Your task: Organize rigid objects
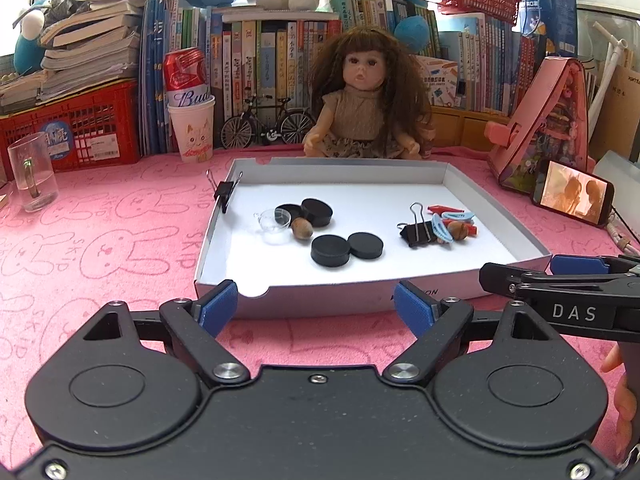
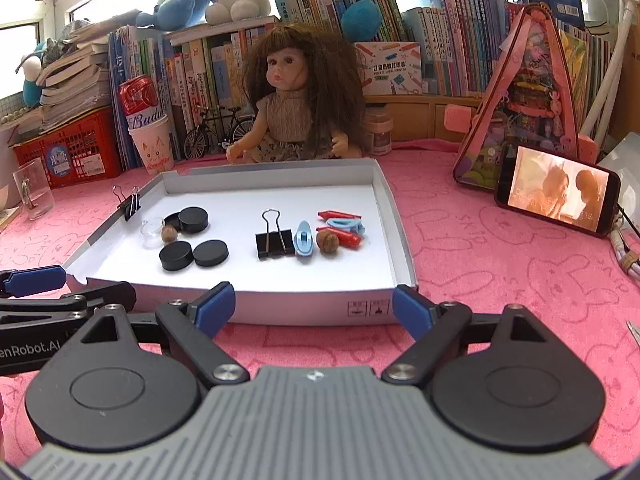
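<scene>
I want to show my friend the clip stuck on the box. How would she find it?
Look at the shallow white box in front of the doll. On its left wall sits a small black binder clip, clamped over the rim with its wire handles pointing up. The other black binder clip is bigger and lies flat inside the box.

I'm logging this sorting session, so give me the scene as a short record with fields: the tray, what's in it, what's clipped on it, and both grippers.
tray: white shallow box on a pink cloth
left group: four black discs, a clear small cup, a nut
right group: black binder clip, blue clips, red pieces, a nut
on left wall: binder clip
left gripper: open, empty, before the tray
right gripper: open, empty, before the tray
</scene>
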